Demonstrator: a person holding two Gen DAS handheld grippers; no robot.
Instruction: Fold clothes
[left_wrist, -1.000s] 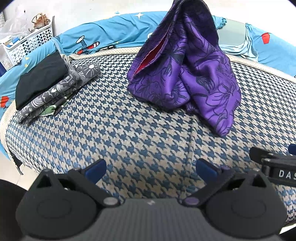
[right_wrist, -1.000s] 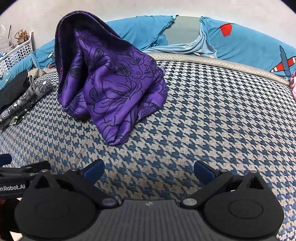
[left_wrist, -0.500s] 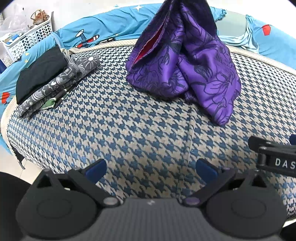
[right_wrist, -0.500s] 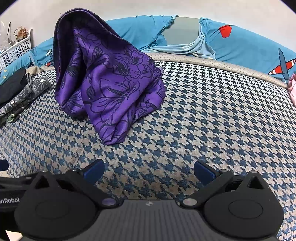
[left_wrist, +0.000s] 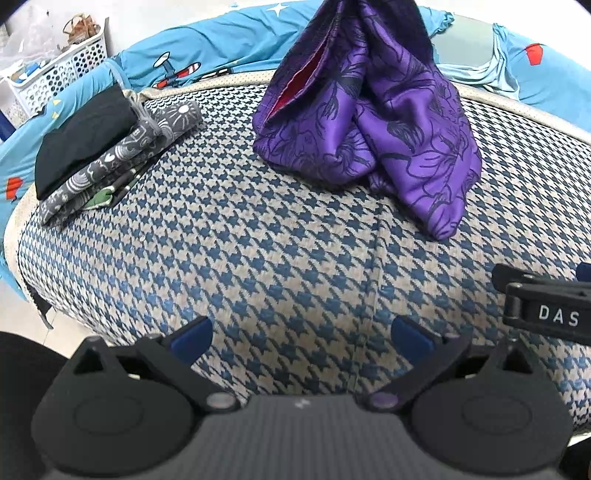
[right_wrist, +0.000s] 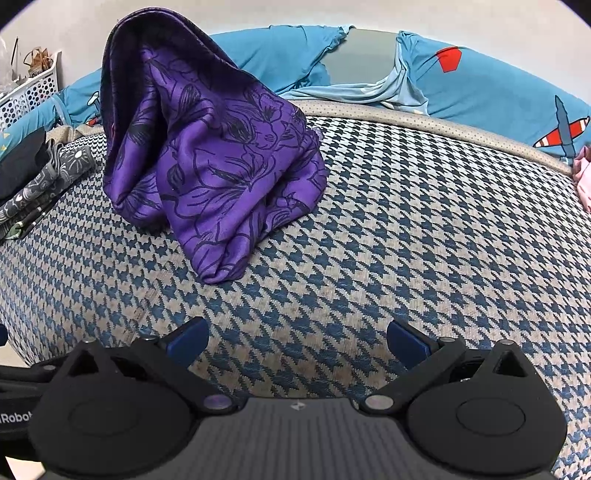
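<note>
A purple floral garment stands in a crumpled heap on the blue houndstooth cover, showing a red lining at its left opening. In the right wrist view the same purple garment rises at upper left. My left gripper hangs open over bare cover, well short of the heap. My right gripper is open too, empty, near the front edge. Part of the right gripper's body shows at the left view's right edge.
A stack of folded clothes, black on top of grey patterned pieces, lies at the cover's left end. Blue cartoon bedding runs along the back. A white perforated basket stands at far left. A pink cloth peeks in at right.
Both views have drifted slightly: the purple heap and the folded stack sit a little lower and nearer in the frames. Both grippers stay open and empty.
</note>
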